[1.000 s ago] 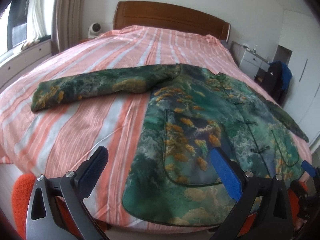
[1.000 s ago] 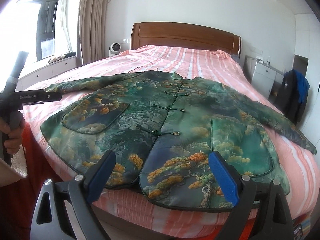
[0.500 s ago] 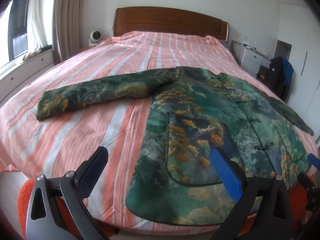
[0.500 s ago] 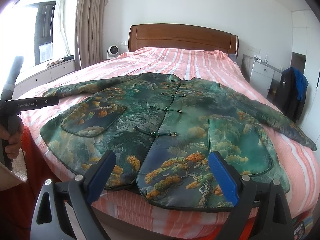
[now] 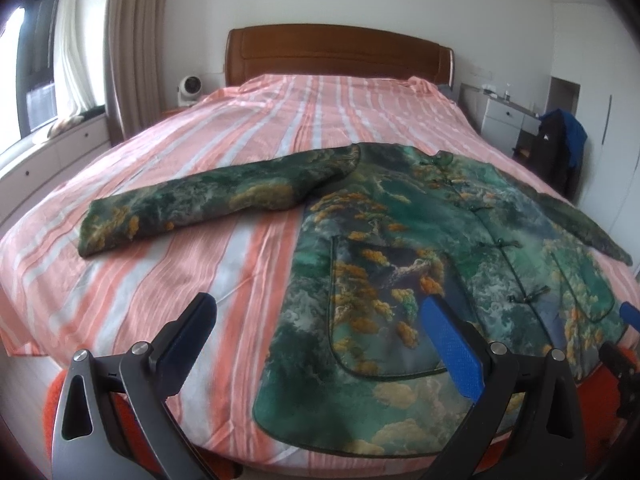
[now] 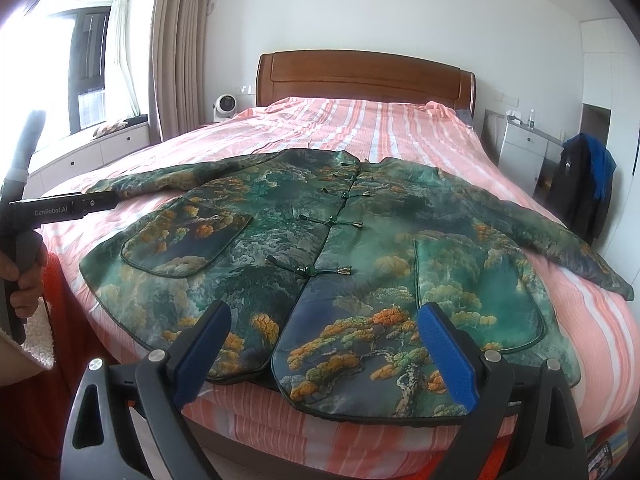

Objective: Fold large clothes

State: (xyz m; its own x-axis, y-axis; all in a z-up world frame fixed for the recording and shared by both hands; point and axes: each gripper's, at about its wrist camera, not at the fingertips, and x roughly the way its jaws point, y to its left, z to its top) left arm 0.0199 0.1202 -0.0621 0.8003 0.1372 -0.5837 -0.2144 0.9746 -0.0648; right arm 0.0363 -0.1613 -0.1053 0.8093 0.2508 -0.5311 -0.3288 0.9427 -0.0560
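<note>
A large green jacket [image 5: 400,264] with orange and yellow tree patterns lies flat, front up and buttoned, on the striped bed [image 5: 168,264]. Both sleeves are spread out; the left sleeve [image 5: 208,204] reaches toward the window side. My left gripper [image 5: 316,328] hovers open above the foot of the bed, over the hem's left corner, holding nothing. In the right wrist view the jacket [image 6: 344,256] fills the middle, and my right gripper [image 6: 326,340] is open just above the lower hem, touching nothing. The left gripper's body [image 6: 60,210], held by a hand, shows at the left edge.
A wooden headboard [image 6: 364,80] stands at the far end. A white fan [image 6: 225,107] sits left of it, a white cabinet [image 6: 524,148] and a chair with dark clothes [image 6: 580,184] to the right. Window drawers [image 5: 52,152] run along the left.
Both grippers have risen and pulled back a little from the bed, so the jacket looks farther and more of the room shows. The jacket has not moved.
</note>
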